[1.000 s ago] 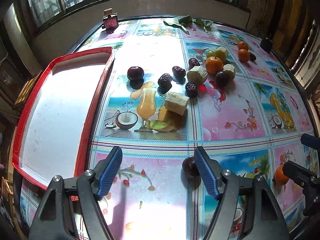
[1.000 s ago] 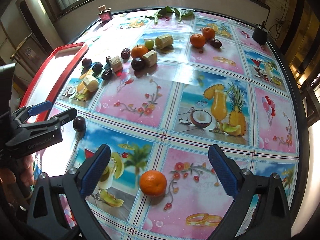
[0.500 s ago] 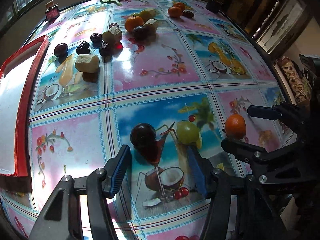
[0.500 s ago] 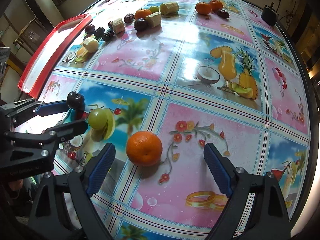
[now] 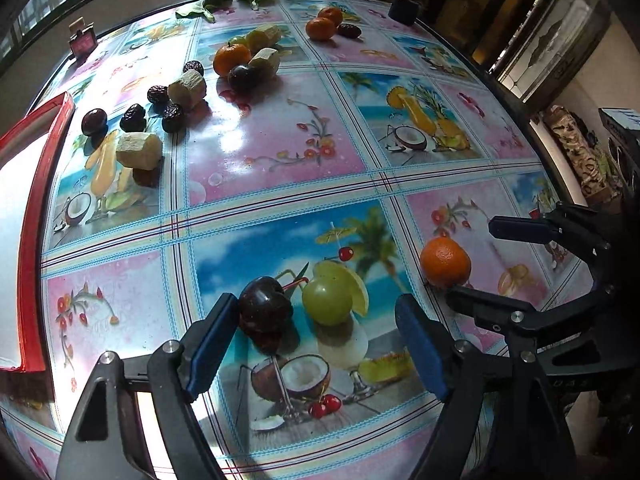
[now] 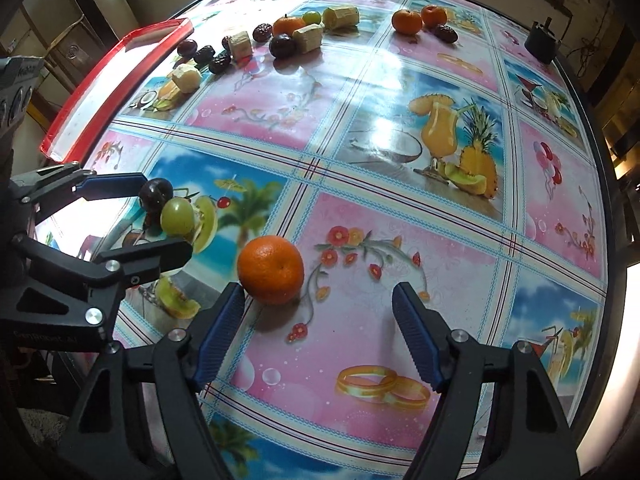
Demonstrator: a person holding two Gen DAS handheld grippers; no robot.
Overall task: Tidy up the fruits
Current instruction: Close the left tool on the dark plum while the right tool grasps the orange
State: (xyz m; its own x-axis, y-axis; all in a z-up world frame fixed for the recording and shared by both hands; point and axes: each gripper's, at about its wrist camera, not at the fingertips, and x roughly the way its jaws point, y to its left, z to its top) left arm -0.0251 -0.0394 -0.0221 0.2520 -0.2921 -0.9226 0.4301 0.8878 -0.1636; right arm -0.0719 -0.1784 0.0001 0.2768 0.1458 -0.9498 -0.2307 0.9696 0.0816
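- The left gripper is spread wide, its jaws low over the surface; a dark plum sits against its left finger, and a green grape lies between the jaws, apart from the right finger.
- The right gripper is also spread wide; an orange sits on the surface just ahead of its left fingertip, with bare room between the fruit and the right finger.
- In the right wrist view, the left gripper's fingers bracket the plum and grape, near the orange.
- A red tray lies along the surface's left edge, its floor bare.
- The remaining fruits cluster toward the far side, near the tray's far corner.
- Two more oranges sit near the far edge.
- The middle and right of the surface carry nothing.
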